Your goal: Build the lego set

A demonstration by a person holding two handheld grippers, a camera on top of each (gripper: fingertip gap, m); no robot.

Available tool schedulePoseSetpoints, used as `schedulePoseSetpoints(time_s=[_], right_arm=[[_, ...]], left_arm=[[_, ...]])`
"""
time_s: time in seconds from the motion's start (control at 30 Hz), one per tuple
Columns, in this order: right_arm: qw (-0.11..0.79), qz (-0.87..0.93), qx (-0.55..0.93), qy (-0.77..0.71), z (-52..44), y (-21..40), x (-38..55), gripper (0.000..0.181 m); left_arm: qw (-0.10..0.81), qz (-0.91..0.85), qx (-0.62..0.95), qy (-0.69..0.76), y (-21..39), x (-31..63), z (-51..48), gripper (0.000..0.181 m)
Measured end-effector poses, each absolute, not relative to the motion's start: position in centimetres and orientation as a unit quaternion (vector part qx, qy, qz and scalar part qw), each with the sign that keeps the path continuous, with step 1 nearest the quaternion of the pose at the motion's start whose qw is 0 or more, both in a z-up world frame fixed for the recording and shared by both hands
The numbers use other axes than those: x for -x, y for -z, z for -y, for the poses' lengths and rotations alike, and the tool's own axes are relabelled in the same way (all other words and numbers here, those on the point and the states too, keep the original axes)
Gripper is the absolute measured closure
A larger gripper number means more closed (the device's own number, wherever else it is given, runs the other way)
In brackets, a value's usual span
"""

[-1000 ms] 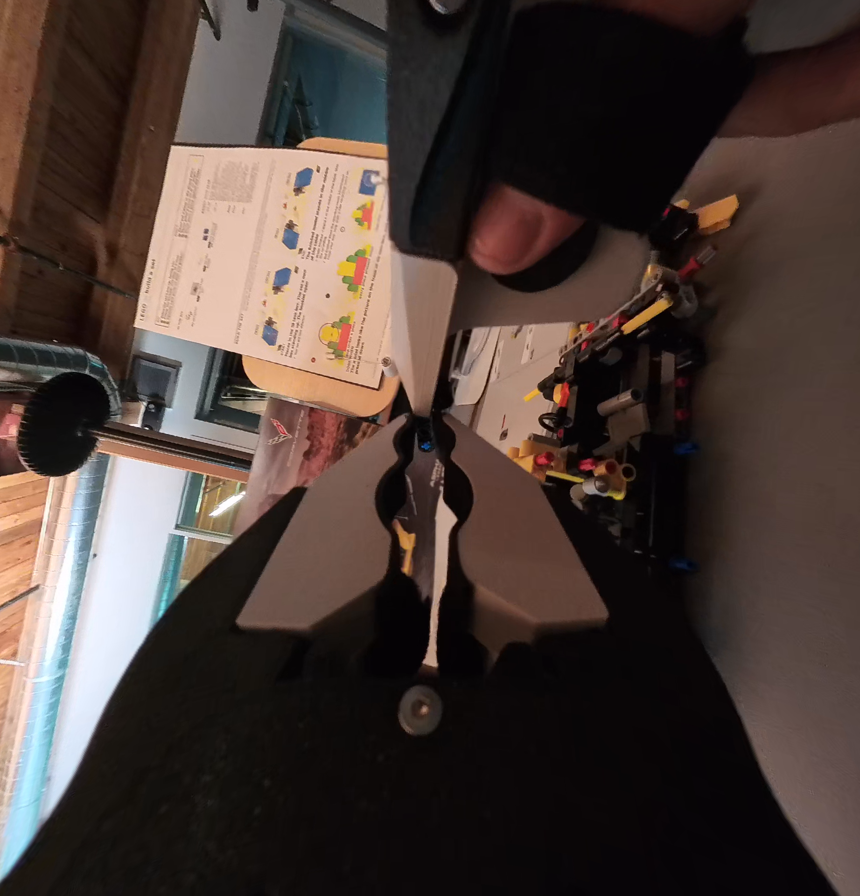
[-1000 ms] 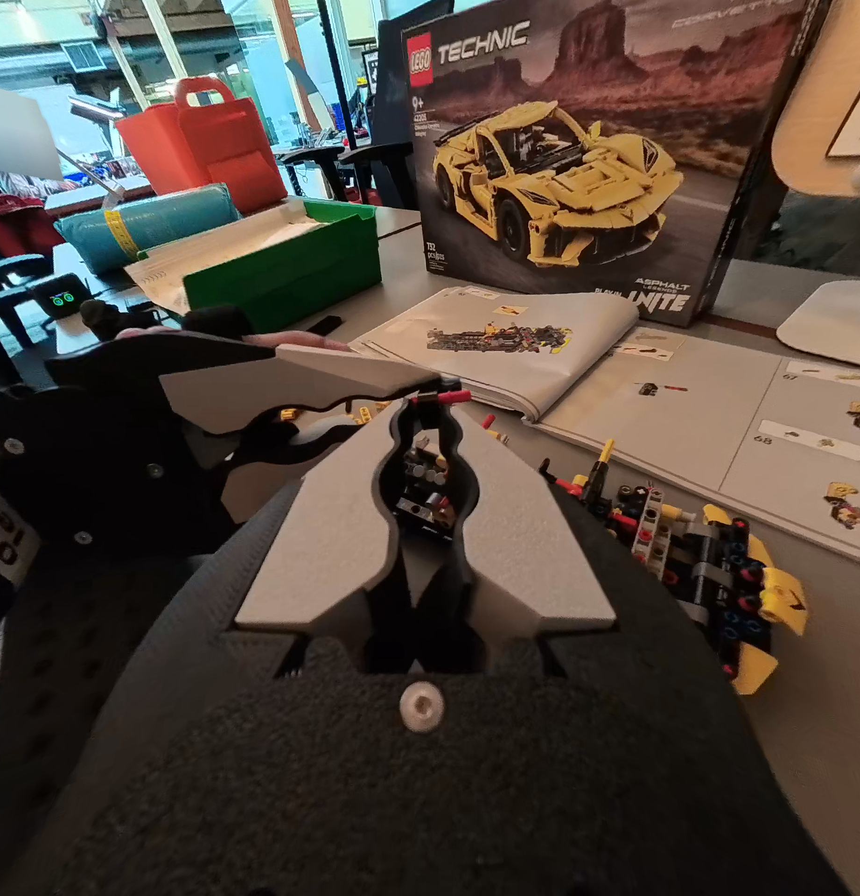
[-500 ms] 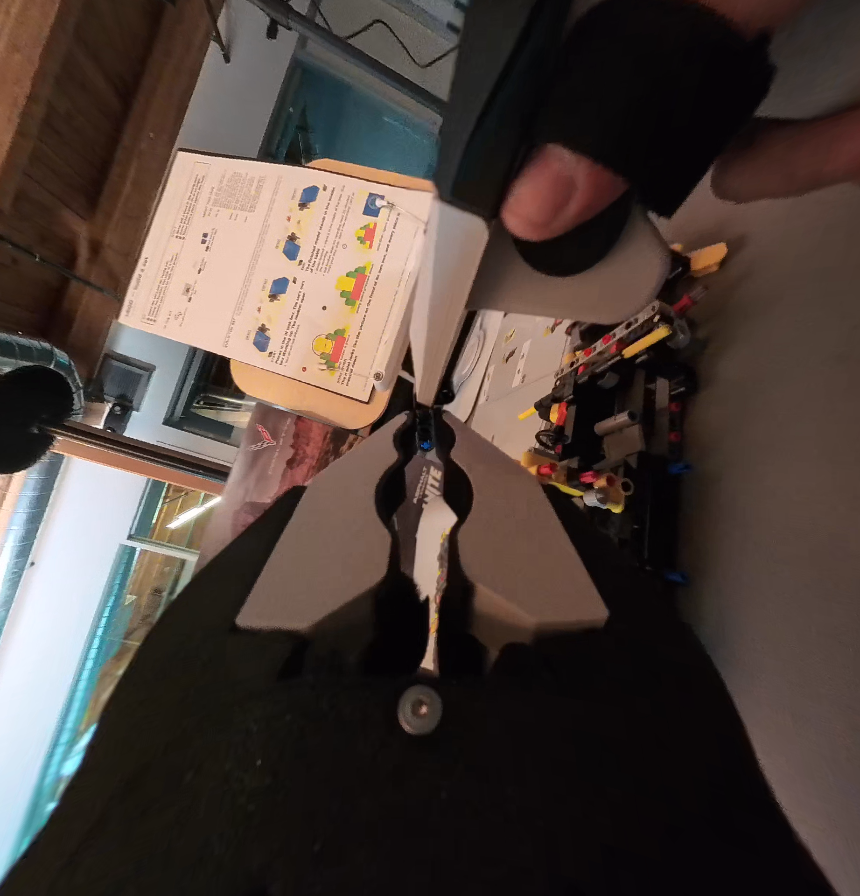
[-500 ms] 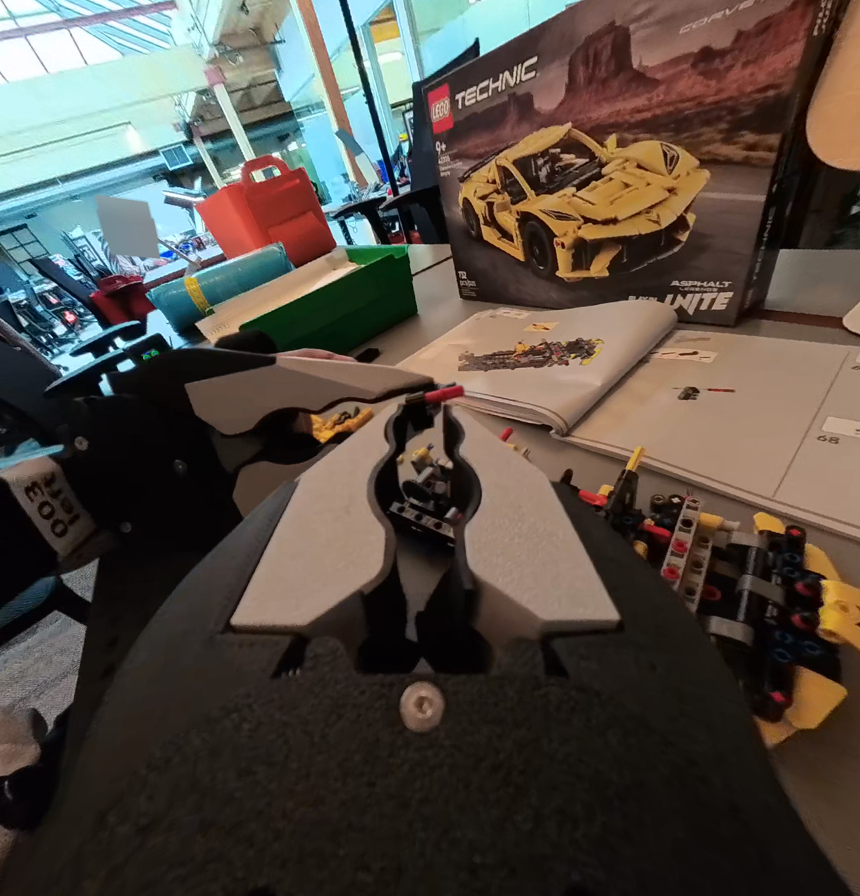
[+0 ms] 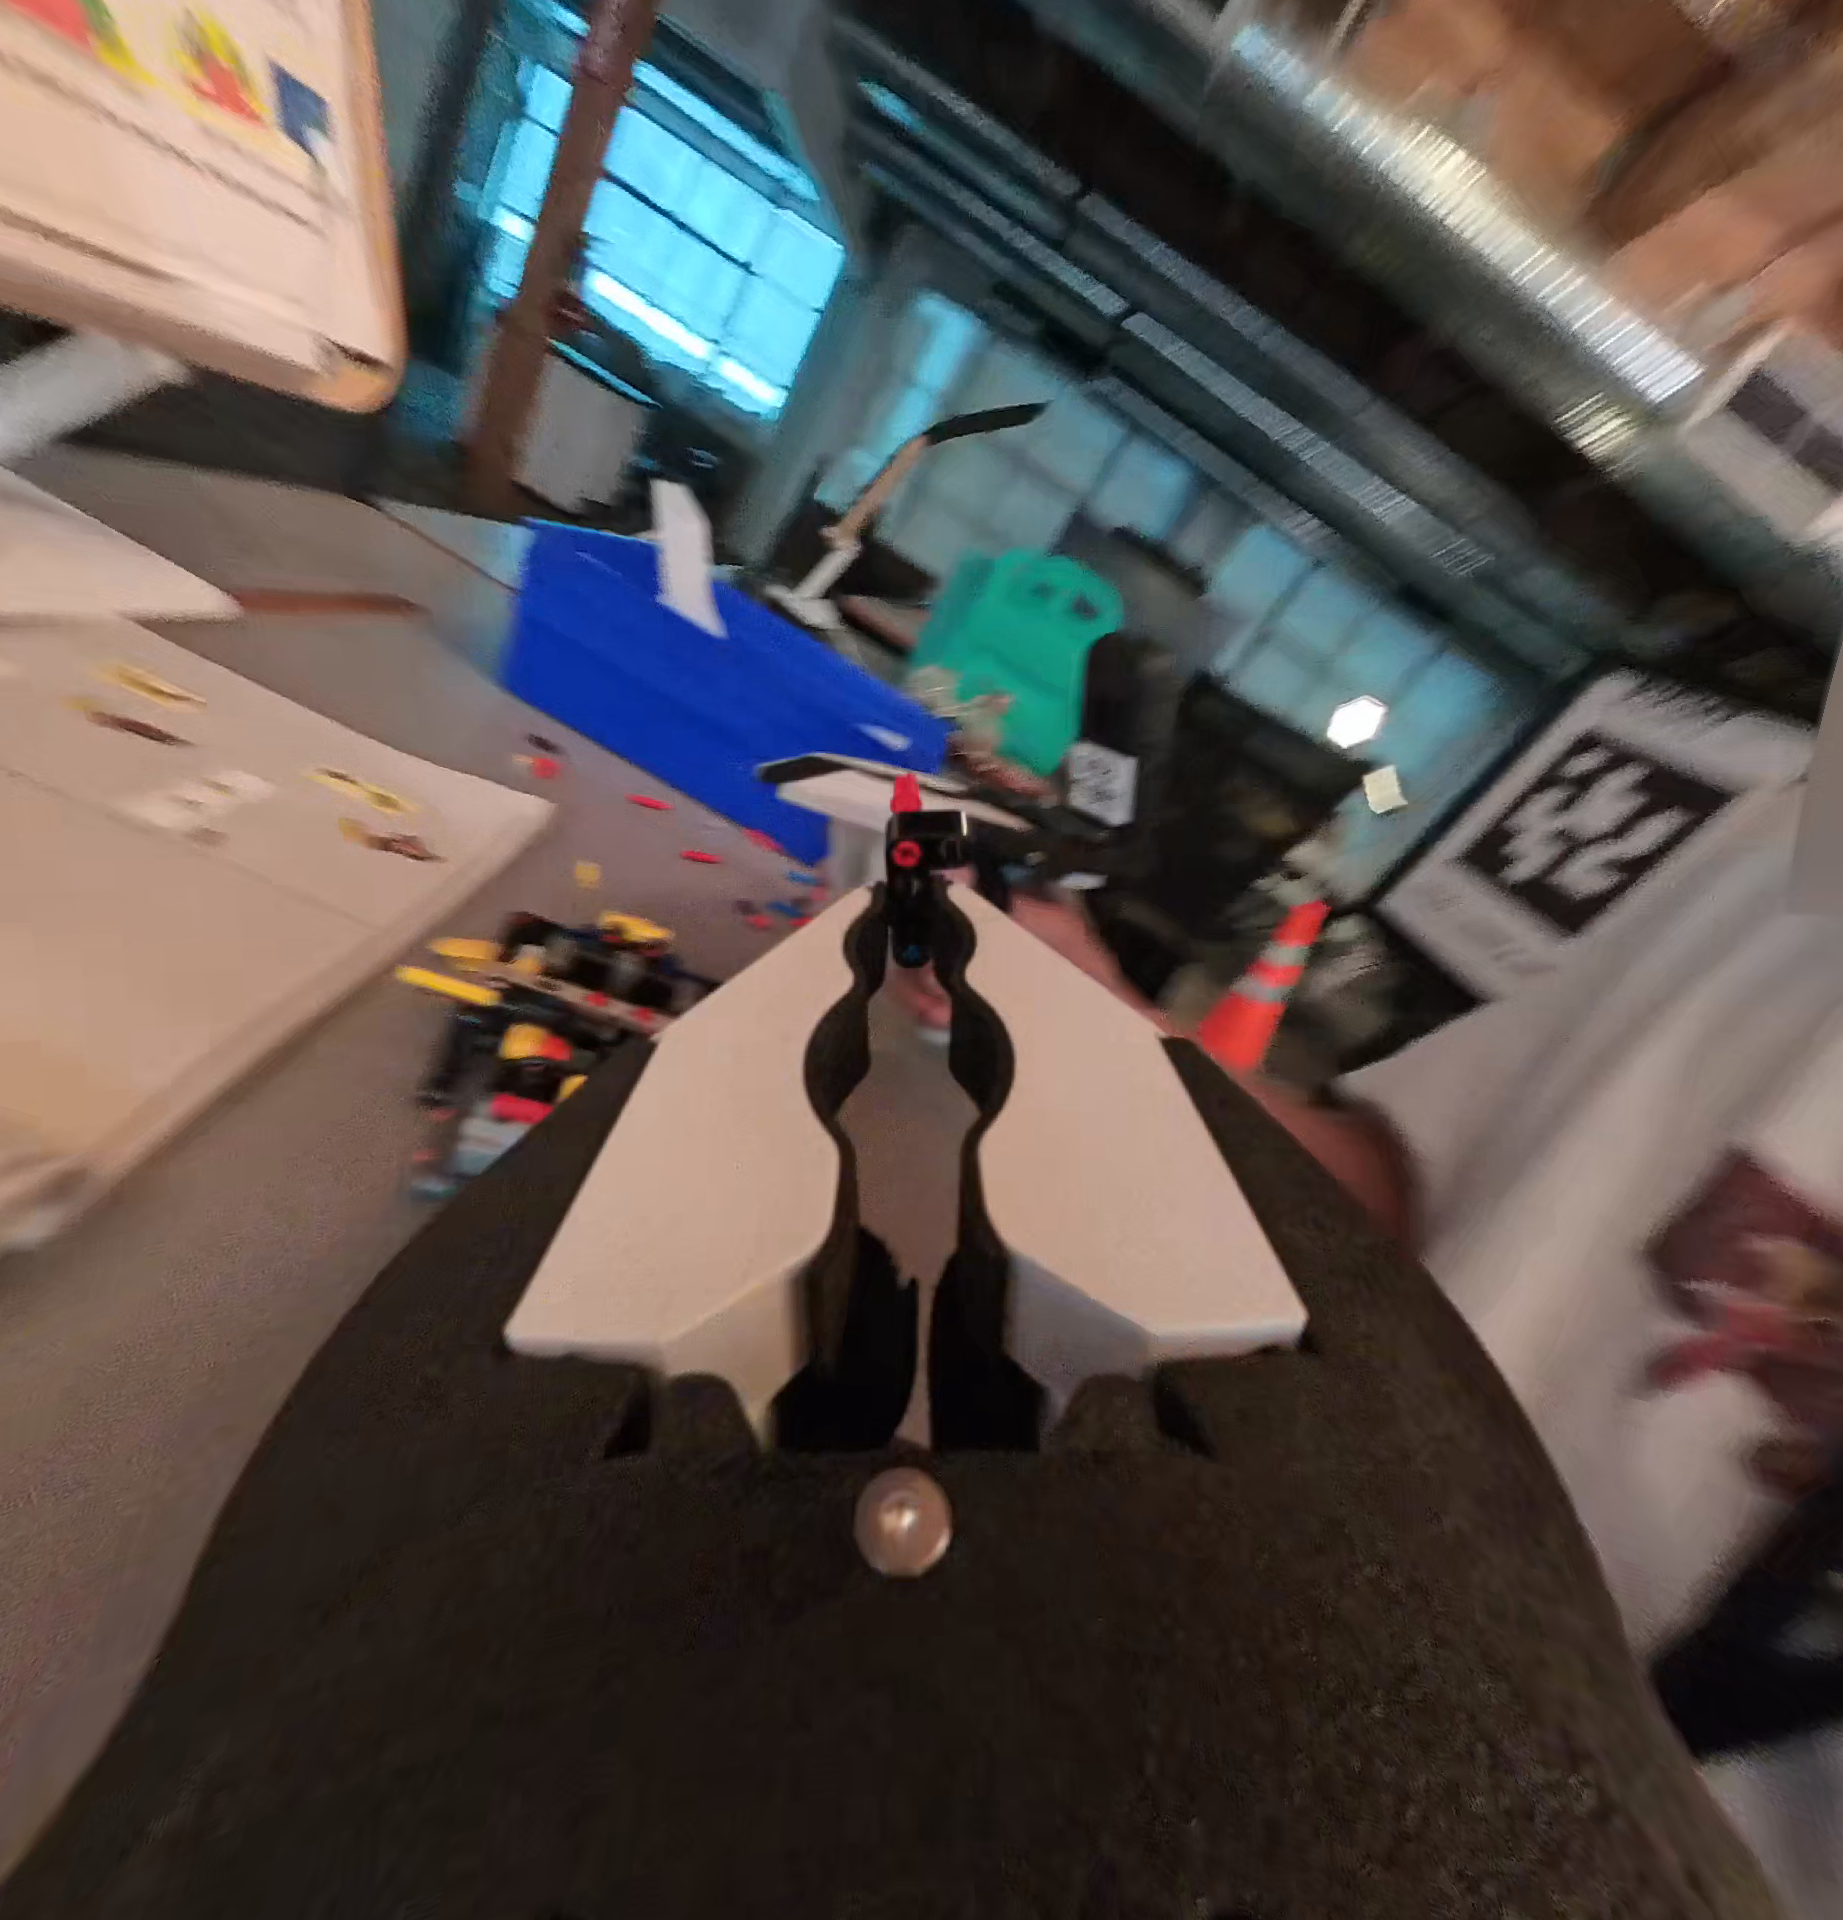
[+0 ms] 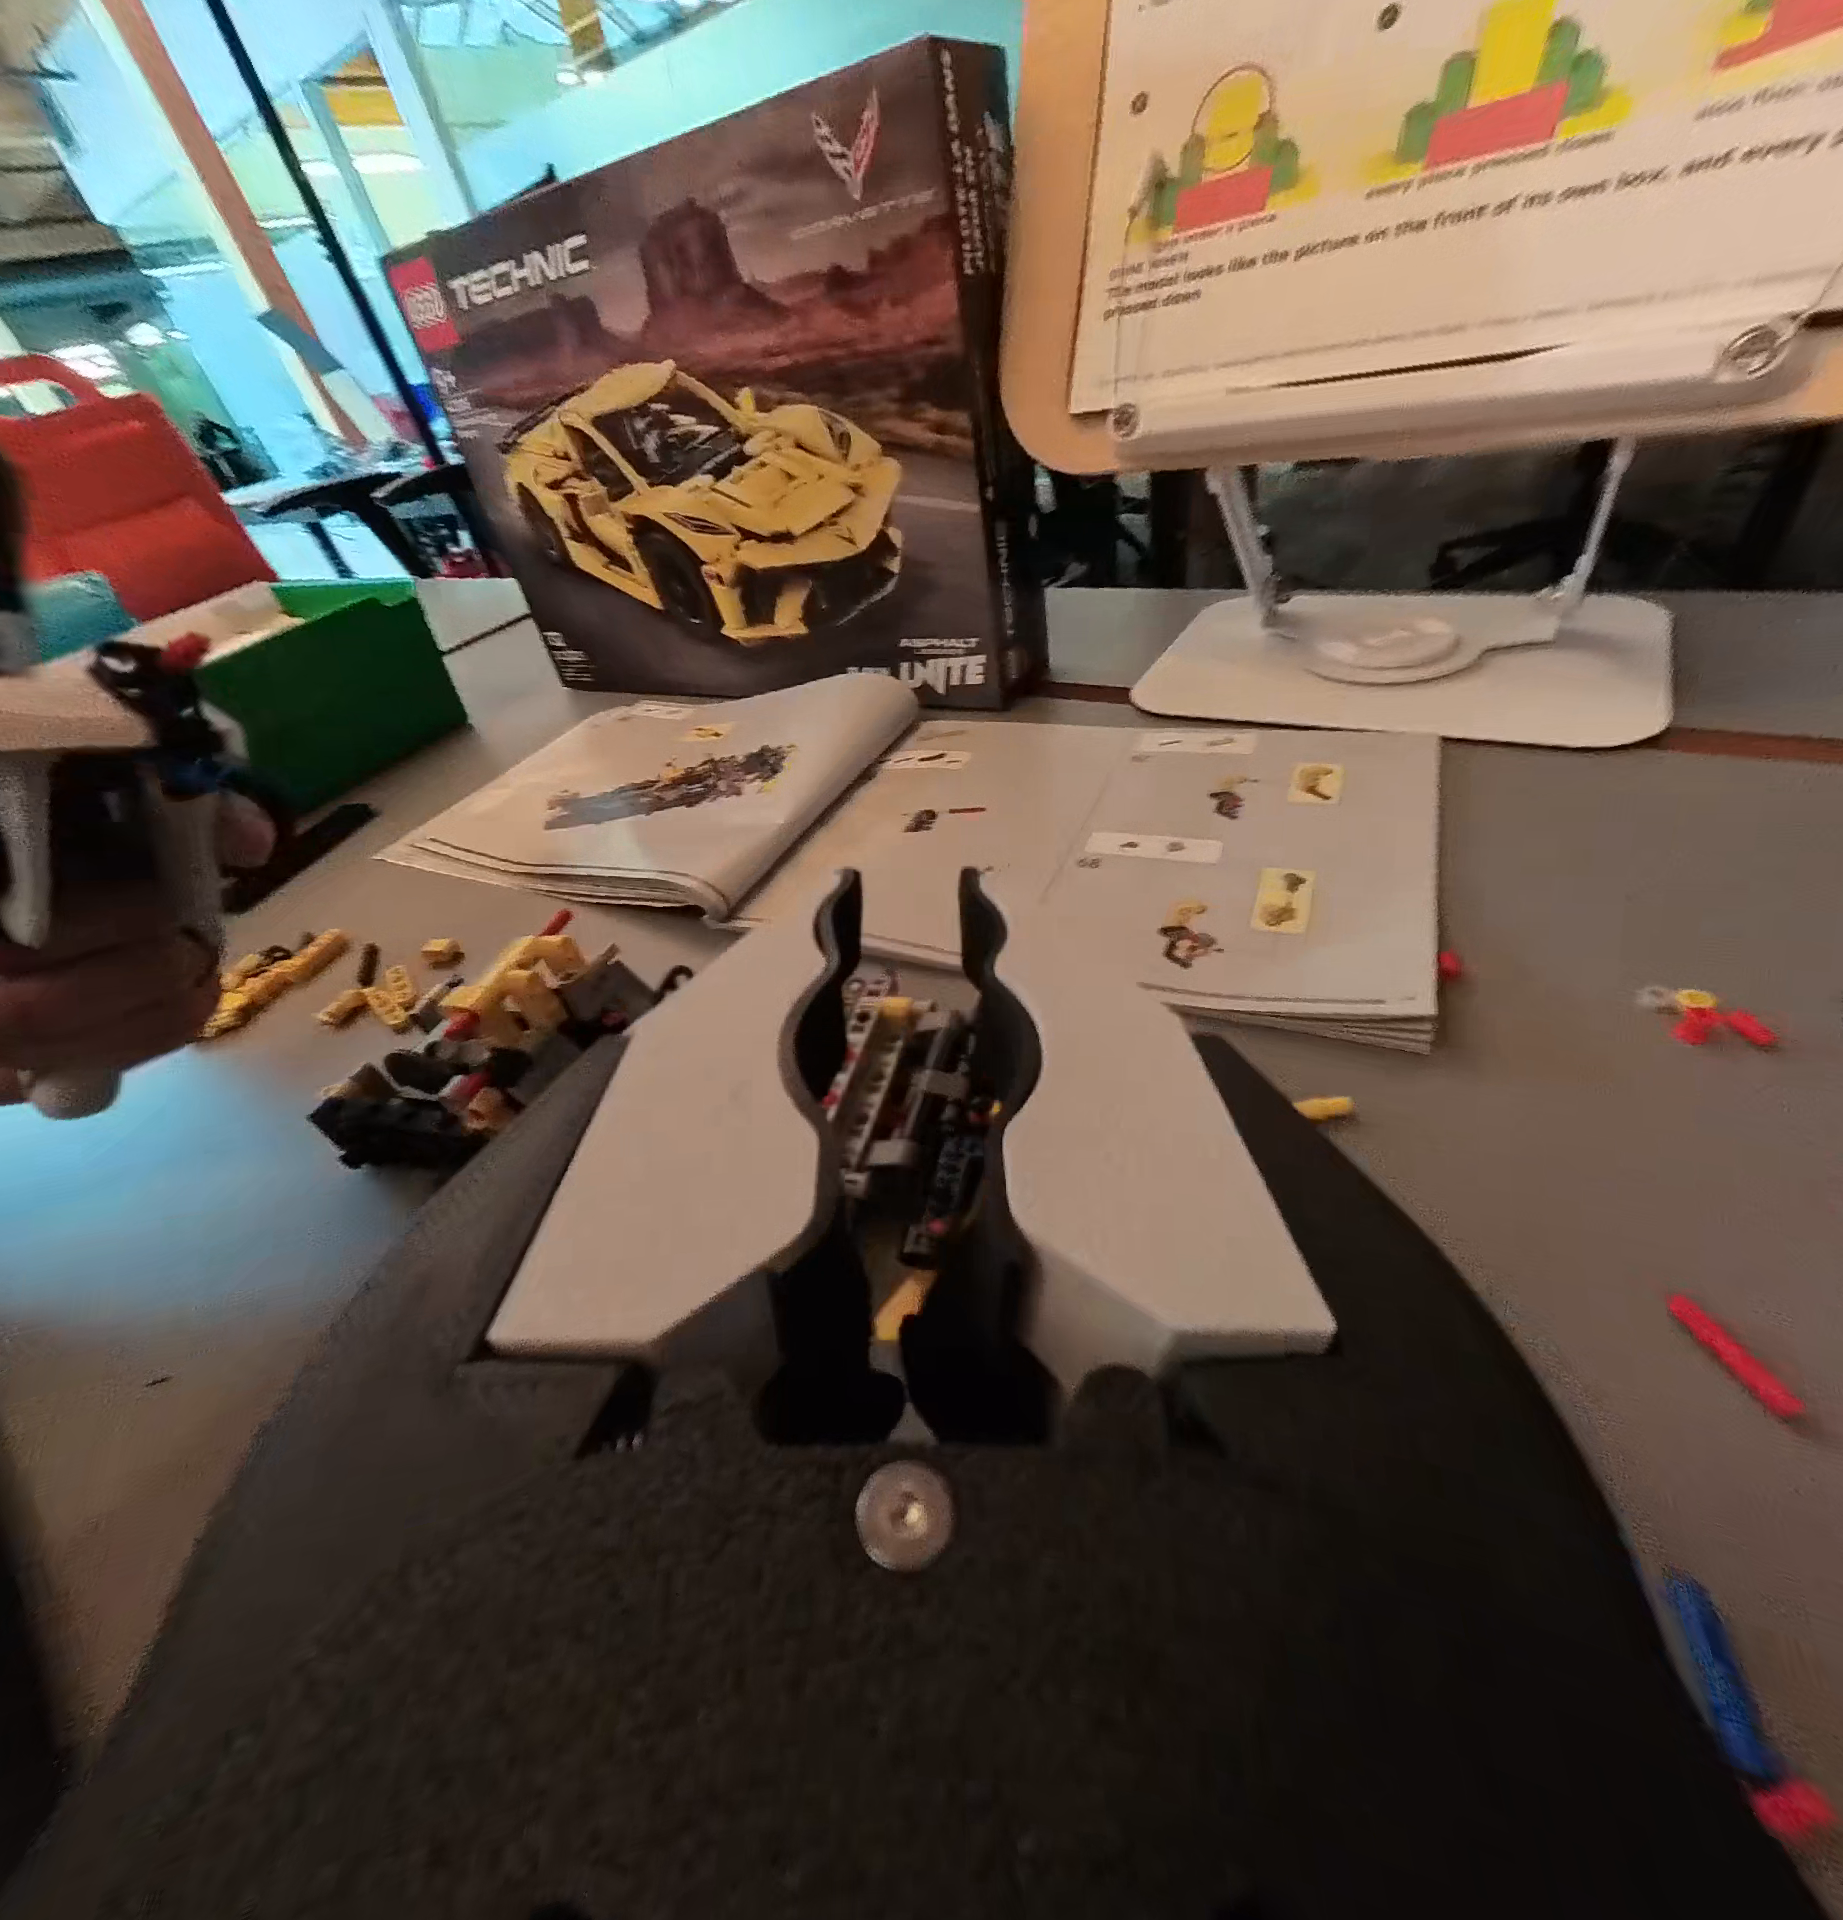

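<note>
Now the left claw (image 5: 912, 914) pinches a small black piece (image 5: 922, 842) with a red pin at its tips, raised above the bench (image 6: 1582, 1060). The right claw (image 6: 912, 914) stands narrowly parted and empty over the half-built car (image 6: 501, 1049), which lies beside the open manual (image 6: 1000, 821). Likely next: carry the piece down to the car, line up its pin and press.

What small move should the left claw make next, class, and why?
Probably carry its small black-and-red piece down to the part-built car on the table: the left claw is shut on it in the air, and the right claw is open and empty.
</note>
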State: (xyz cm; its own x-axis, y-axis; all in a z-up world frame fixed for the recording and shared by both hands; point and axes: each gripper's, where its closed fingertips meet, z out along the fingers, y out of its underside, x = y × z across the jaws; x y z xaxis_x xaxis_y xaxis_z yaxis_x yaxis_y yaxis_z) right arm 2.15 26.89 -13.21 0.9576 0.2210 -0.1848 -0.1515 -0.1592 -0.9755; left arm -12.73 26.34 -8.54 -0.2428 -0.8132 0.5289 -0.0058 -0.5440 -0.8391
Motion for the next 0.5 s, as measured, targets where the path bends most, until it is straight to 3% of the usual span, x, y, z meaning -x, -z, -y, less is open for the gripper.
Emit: schedulePoseSetpoints(time_s=[0.2, 0.5], right_arm=[[0.649, 0.077, 0.737, -0.171, -26.8, 13.1, 0.7, 0.166], [0.649, 0.079, 0.733, -0.185, -26.7, 13.0, 1.1, 0.170]], left_arm=[[0.170, -0.294, 0.479, 0.810, 6.5, 14.3, -26.6, 0.174], [0.203, -0.209, 0.485, 0.825, 6.3, 15.5, -30.5, 0.174]])
